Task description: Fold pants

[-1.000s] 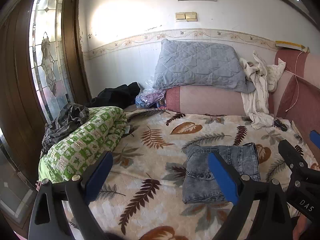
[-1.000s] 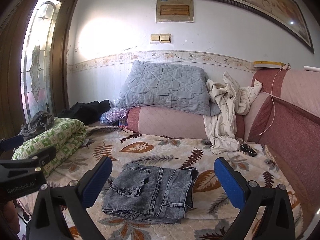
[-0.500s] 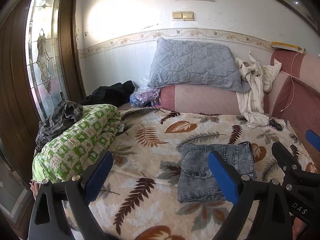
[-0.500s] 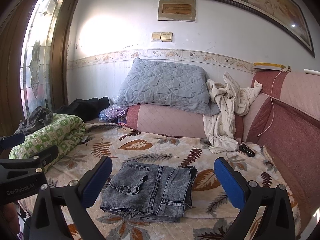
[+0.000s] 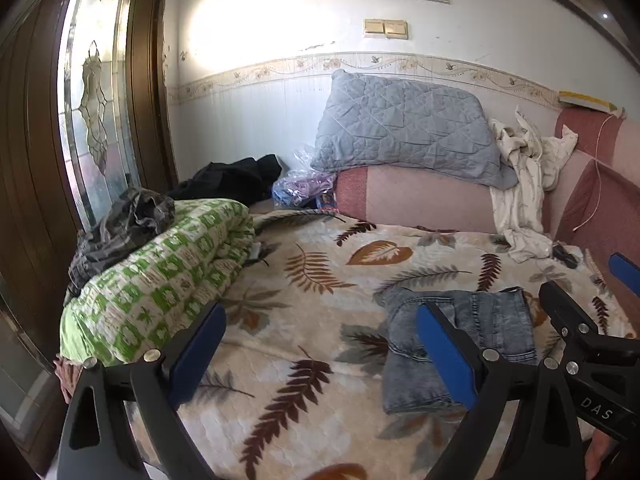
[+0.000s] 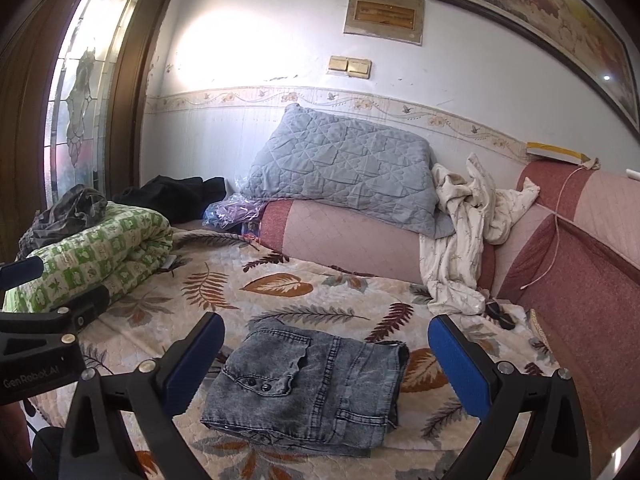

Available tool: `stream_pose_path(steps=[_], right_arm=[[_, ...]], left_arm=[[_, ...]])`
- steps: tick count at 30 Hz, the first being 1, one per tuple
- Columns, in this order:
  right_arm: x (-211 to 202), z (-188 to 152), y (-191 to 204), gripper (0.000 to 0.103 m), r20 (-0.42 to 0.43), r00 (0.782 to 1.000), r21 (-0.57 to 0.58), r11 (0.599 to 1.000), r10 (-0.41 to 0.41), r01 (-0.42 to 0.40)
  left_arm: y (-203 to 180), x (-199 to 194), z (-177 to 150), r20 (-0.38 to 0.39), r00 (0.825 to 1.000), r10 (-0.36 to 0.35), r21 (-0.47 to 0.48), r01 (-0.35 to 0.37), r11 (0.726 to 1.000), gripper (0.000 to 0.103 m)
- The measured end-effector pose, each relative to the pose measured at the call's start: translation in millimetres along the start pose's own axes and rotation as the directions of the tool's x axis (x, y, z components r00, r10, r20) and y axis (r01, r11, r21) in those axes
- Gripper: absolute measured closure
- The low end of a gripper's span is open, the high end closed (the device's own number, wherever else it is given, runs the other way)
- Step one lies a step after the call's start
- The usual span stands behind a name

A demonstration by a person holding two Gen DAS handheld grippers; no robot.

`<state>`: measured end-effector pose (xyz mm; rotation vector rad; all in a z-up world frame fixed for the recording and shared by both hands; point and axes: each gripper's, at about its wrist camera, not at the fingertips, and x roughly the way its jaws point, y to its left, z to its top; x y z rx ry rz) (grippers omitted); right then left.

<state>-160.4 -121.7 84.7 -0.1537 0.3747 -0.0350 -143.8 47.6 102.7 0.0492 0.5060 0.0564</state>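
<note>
Pants [image 6: 308, 388]: grey denim, folded into compact stack on bed [image 6: 320, 296]. Left tool [image 5: 320, 356] and right tool [image 6: 326, 360]: both spread, empty, hovering clear. Folding apparently finished; next, probably only tidying edges.

White wall [image 6: 256, 32], sunlit; stained-glass window [image 5: 92, 100] left

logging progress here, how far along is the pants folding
Done, by the look of it: the grey jeans lie as a compact folded bundle on the leaf-print bedspread. In hand: nothing; the left gripper and right gripper both hover above the bed with jaws wide open, apart from the jeans. Left: perhaps only tidying edges.
</note>
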Motion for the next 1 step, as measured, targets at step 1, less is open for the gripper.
stream_pose_path(steps=[1], right_arm=[[4.6,-0.1,2.3,0.000,-0.006,1.000,0.007,1.000,0.011,-0.011]], left_arm=[[1.8,3.4,-0.3,-0.001,1.000,-0.001,-0.001,0.001,1.000,0.007]])
